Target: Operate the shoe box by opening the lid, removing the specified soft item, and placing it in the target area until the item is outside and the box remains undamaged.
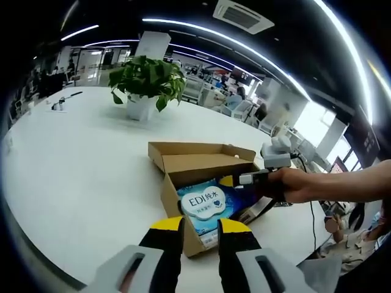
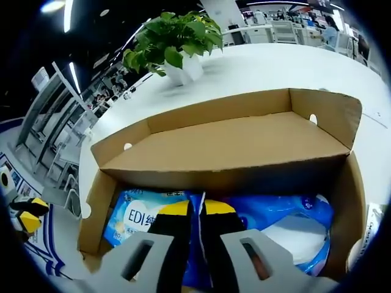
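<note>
Cardboard shoe box (image 1: 201,183) lies open on the white surface (image 1: 79,177), lid folded back. Blue wipes pack (image 2: 146,220) sits inside, directly under my right claw (image 2: 197,210), long axis running crosswise to its jaws. Right claw is nearly closed, pinching a fold of the pack's wrapper. Left claw (image 1: 201,227) hangs back at the near box edge, parted, empty.

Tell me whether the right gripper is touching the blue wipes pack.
Touching: in the right gripper view the right gripper pinches the blue wipes pack between nearly closed jaws.
</note>
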{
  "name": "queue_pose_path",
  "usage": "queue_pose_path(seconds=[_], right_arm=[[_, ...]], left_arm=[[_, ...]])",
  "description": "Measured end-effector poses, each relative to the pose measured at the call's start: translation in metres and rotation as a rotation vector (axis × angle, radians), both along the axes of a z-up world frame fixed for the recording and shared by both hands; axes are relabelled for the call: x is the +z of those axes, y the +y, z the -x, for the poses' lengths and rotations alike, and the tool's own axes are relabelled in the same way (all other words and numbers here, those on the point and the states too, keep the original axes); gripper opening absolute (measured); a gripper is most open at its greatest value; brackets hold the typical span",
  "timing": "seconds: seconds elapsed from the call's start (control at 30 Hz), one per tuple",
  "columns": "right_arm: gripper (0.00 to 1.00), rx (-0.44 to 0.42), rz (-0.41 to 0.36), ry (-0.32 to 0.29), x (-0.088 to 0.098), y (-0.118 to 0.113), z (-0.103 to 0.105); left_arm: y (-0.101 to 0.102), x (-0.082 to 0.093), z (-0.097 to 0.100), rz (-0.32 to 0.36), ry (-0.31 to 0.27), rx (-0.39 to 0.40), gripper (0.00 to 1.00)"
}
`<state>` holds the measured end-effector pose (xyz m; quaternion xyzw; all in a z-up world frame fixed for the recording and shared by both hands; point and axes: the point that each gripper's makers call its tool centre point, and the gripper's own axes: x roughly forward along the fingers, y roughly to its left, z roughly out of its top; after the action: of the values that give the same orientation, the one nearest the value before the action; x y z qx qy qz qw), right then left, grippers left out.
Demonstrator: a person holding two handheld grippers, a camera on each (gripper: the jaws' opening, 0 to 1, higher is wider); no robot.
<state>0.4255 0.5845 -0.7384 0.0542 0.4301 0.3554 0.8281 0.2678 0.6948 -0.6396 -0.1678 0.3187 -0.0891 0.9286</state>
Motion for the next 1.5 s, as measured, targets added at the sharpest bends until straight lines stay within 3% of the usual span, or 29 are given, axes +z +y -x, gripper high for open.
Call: queue_pose_path(seconds=[0.27,0.53,0.87,1.5], right_arm=[[0.02,-0.006,0.019,-0.044,0.006,-0.002,0.002],[0.01,-0.039,-0.008,-0.051,0.016,-0.008,0.007],[0.00,-0.165,-0.119,-0.035,0.035,-0.016,0.010],[0.00,-0.277,-0.189,-0.026,0.051,-0.038,0.030]], left_arm=[[0.001,-0.003,-0.001,0.017,0.006,0.002,0.21],[-0.015,-0.010,-0.004,0.041,0.010,-0.019,0.21],[-0.030,-0.012,-0.008,0.061,0.008,-0.055,0.21],[-0.041,-0.012,-0.006,0.065,0.010,-0.089,0.21]])
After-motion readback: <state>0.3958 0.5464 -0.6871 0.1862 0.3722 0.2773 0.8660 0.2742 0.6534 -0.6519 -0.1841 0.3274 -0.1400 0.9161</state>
